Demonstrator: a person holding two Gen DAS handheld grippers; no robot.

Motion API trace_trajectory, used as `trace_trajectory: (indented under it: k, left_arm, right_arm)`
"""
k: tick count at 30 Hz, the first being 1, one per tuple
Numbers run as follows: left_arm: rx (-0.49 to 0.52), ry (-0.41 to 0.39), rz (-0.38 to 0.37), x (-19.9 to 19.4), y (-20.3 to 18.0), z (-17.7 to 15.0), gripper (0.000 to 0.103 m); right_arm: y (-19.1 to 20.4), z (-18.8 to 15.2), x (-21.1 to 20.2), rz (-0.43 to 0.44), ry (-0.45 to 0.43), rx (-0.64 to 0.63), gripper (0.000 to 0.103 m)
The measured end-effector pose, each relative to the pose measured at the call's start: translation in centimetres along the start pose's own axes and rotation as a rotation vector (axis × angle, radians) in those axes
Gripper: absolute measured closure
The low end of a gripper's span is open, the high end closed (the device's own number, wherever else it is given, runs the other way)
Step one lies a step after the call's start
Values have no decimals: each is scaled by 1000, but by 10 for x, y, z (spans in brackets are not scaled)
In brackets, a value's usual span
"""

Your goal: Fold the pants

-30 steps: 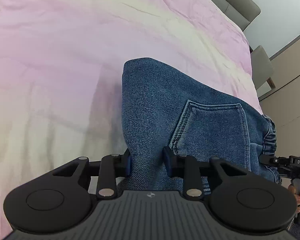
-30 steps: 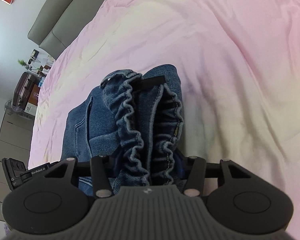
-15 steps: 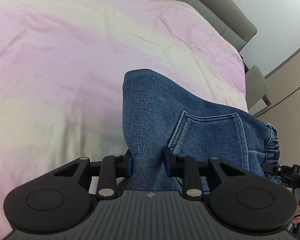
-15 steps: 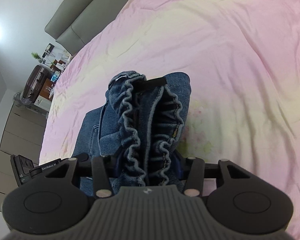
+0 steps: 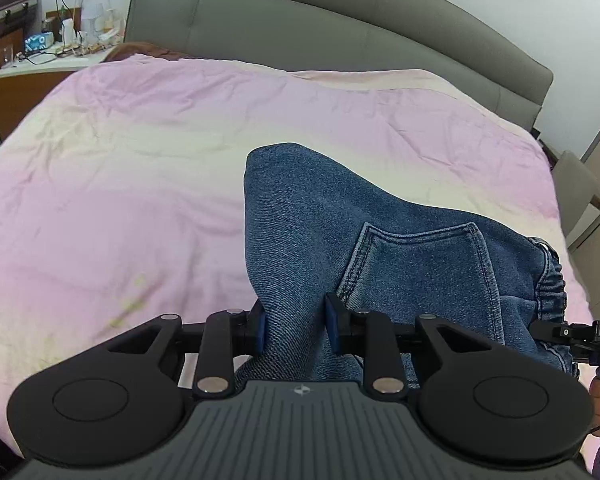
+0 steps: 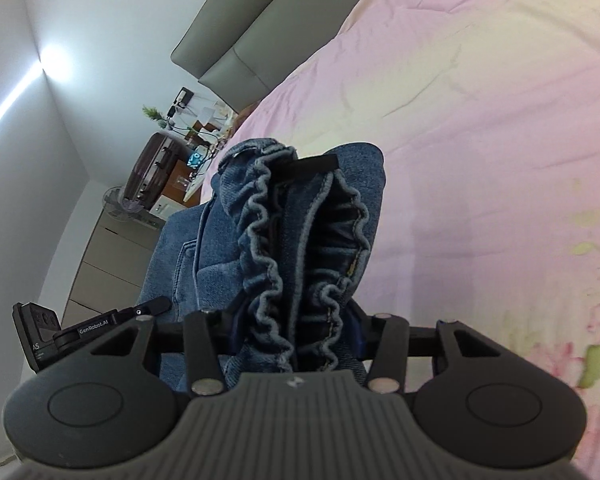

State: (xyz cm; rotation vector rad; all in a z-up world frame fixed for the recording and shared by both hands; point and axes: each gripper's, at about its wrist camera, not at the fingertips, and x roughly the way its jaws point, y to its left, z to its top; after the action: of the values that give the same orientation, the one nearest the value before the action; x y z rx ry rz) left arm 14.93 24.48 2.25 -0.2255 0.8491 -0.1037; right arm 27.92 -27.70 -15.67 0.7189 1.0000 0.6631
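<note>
Blue denim pants [image 5: 340, 220] hang folded between my two grippers, lifted over a pink bed. My left gripper [image 5: 294, 326] is shut on a fold of the denim beside the back pocket [image 5: 416, 264]. My right gripper [image 6: 296, 336] is shut on the bunched elastic waistband [image 6: 300, 240], which stands up in ruffles between its fingers. The right gripper's body shows at the right edge of the left wrist view [image 5: 584, 334]. The left gripper's body shows at the left of the right wrist view [image 6: 84, 328]. The pants' legs are hidden.
The pink and cream duvet [image 5: 140, 168] covers the bed. A grey padded headboard [image 5: 340, 28] stands at the far end. A cluttered bedside table [image 5: 40, 56] is at the back left. A chair [image 5: 576, 196] stands by the bed's right side.
Both grippers have lifted and tilted up with the pants still held. The headboard and room have come into view and the bed has dropped lower in both views.
</note>
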Motion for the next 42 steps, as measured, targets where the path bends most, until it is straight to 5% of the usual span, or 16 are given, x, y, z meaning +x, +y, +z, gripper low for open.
trace_trajectory:
  k: [6,13,18,24,29,34,38,40,42]
  left_arm:
    - [-9,24,69,25,54,10,73]
    - [-116,75,48,78,125,-9,73]
    - [-138,138,38,113,143,-33,73]
    - [-189,135,25,132,165,-54,69]
    - [-136,127,79,128,152,-55,64]
    - [-41,106,182,104,131,-53,57]
    - [88,68,226,73,114,-64,57]
    - [129,69,221,60,106,-69,57]
    - [183,77,222,50,96,-78,62]
  right_arm:
    - [13,-1,92,32,44,5,59]
    - [7,-1,171,-44,111,-49,59]
    - [-18,-10,199,-108,165,-44,59]
    - [-41,-20,225,-147,178,-61,58]
    - [-52,-20,235,-172,189,-36,52]
    - [-26,-22,216,-236,160,-180,40]
    - [13,-30,192,-313,96,-424,39]
    - [31,-40,182,-334,63,-560,42]
    - [49,-54,177,-334,52,-676,58]
